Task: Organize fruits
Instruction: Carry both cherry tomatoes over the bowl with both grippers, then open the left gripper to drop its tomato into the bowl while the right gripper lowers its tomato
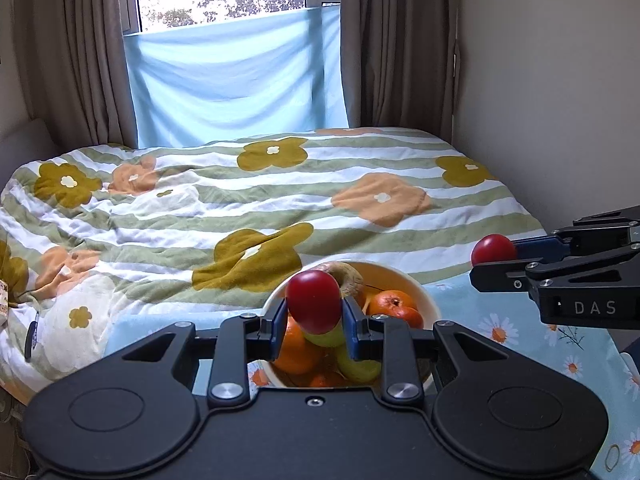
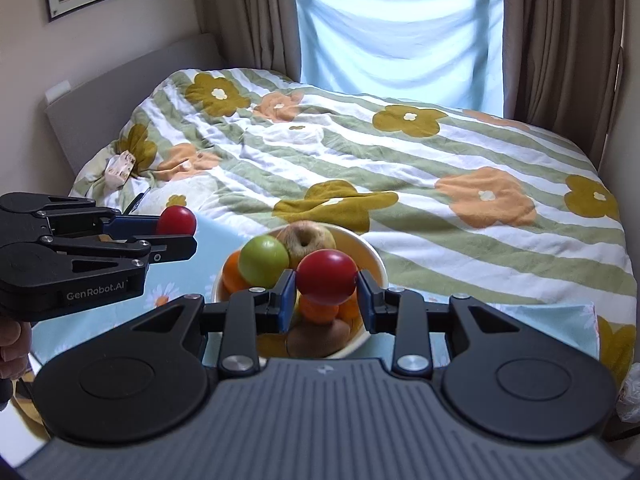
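A: Well, the left gripper [image 1: 314, 334] is clamped on a smooth round red fruit [image 1: 314, 305], held above the cream round bowl [image 1: 420, 300] of oranges and apples.

B: And the right gripper [image 2: 326, 298] pinches a second glossy red fruit [image 2: 327, 277] over the same bowl. Both are grasped near the fingertips; I'd guess a tilt or loosened squeeze lets one slip, roll off the pile and onto the flowered bedspread [image 2: 400, 168].

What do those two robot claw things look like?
Both are matte black, with two round discs at the back, silver bolts and blue finger pads. The left gripper says "GenRobot.AI" in white on its side. The right gripper says "DAS". A bare hand shows; no cables.
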The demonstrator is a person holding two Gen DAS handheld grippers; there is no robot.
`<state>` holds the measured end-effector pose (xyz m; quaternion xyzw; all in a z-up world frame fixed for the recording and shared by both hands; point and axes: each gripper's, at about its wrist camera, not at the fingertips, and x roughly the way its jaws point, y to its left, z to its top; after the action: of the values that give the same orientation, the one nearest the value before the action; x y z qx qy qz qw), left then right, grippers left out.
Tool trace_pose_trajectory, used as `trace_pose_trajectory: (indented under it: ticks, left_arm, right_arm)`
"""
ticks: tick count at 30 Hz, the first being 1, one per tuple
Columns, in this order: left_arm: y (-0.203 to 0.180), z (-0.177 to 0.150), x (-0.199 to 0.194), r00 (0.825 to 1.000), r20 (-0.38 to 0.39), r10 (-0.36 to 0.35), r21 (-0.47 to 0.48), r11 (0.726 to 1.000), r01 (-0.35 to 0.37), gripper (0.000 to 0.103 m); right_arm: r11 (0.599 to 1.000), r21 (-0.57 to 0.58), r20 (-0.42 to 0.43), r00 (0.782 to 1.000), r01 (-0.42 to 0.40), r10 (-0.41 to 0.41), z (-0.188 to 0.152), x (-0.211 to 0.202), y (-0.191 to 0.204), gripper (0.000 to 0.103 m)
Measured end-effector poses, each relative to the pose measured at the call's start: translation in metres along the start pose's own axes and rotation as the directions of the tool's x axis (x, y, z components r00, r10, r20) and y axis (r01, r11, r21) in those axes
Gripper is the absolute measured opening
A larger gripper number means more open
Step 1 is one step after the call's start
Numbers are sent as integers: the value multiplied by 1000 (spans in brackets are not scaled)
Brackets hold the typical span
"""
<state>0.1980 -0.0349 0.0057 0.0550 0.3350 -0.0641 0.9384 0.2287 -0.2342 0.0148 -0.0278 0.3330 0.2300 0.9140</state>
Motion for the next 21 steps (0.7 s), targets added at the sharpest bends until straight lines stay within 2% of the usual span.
trace_pose_trajectory:
  ticks: [10, 21]
  left_arm:
    - [33, 20, 66, 996, -79, -43, 1, 999, 43, 32]
    - [41, 25, 129, 979, -186, -78, 4, 997, 80, 33]
  right_arm:
    - [997, 62, -41, 999, 38, -36, 26, 58, -2, 48]
    - [988, 123, -93, 992, 91, -80, 30, 97, -17, 48]
